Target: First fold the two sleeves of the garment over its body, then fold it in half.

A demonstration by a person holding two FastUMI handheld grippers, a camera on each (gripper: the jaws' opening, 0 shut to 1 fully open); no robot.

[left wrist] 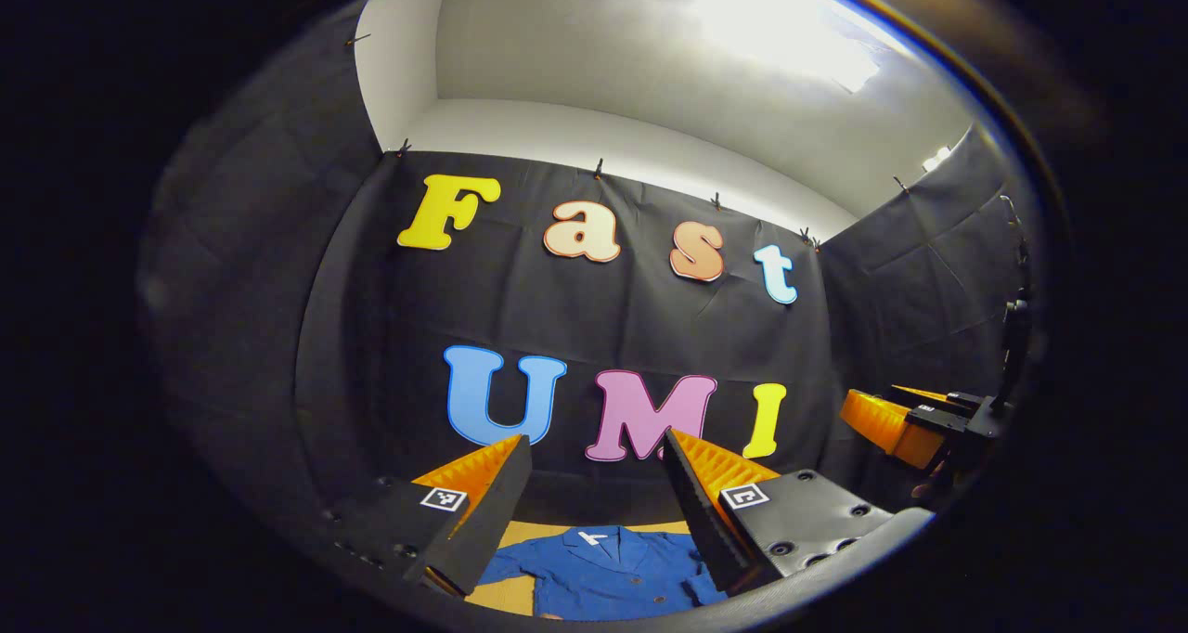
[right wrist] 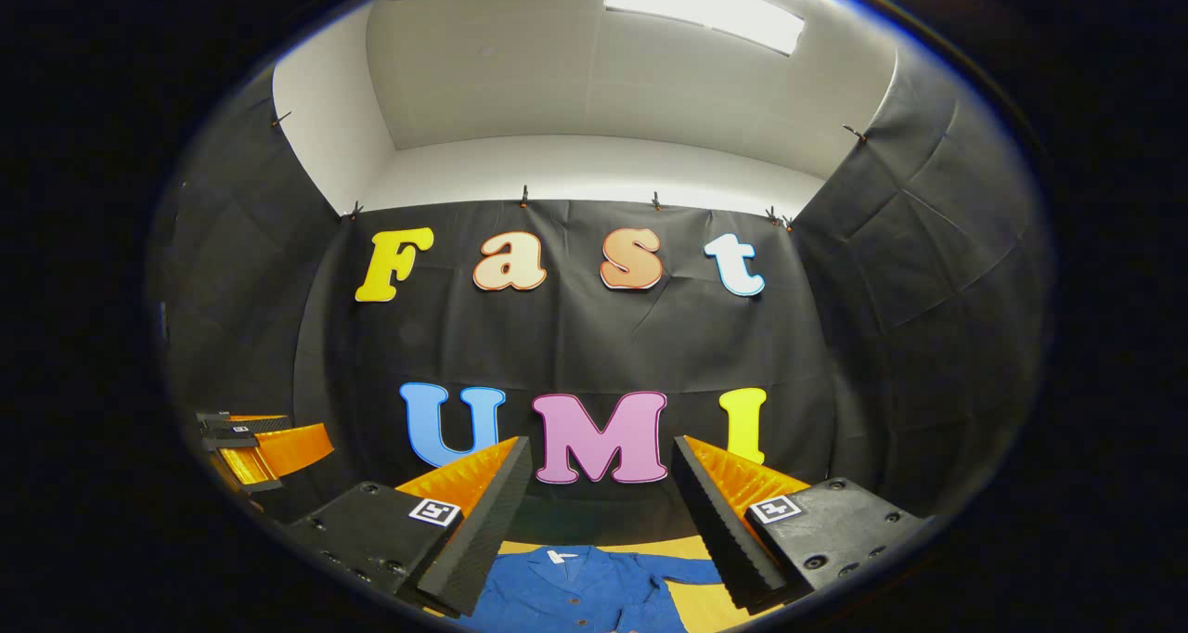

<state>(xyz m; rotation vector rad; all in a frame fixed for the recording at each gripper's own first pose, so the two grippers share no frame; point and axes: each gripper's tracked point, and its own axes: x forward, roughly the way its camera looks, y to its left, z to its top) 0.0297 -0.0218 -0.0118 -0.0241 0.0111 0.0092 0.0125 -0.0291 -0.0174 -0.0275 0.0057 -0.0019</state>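
A blue buttoned garment [left wrist: 603,573] with a collar lies flat on a yellow table [left wrist: 501,596], low between my left gripper's fingers. My left gripper [left wrist: 594,443] is open, held well above the cloth with nothing between its fingers. In the right gripper view the same blue garment [right wrist: 580,591] lies on the yellow table [right wrist: 715,605], one sleeve stretching to the right. My right gripper [right wrist: 601,445] is open too, raised above the garment. The right gripper [left wrist: 905,421] also shows at the far right of the left gripper view, and the left gripper [right wrist: 264,447] at the far left of the right gripper view.
Black cloth walls [right wrist: 594,336] close the booth behind and on both sides of the table. A white ceiling with a bright light panel [right wrist: 705,6] is overhead.
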